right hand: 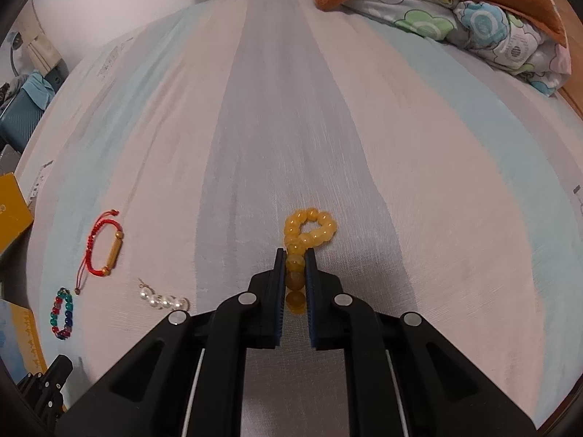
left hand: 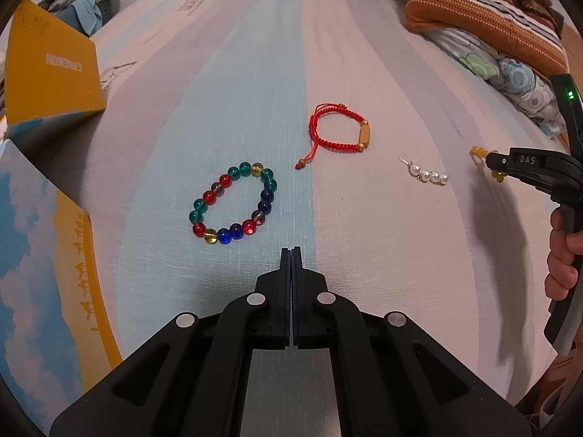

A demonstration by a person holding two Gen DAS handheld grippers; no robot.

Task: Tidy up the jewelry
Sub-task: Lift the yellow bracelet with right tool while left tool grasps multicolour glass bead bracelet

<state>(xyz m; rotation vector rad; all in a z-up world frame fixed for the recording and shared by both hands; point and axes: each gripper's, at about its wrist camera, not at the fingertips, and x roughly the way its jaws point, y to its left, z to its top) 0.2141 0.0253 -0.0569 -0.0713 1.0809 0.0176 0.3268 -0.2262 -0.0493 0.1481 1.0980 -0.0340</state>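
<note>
Your right gripper (right hand: 295, 255) tilts steeply down at lower centre, fingers clamped on the yellow bead bracelet (right hand: 309, 229); your left gripper (left hand: 291, 251) angles down too, fingers pressed together, empty.

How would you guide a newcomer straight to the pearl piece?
Start on the striped bedsheet. Between the red cord bracelet and the right gripper lies the pearl piece. Unlike the looped bracelets, it is a short straight row of white beads.
</note>
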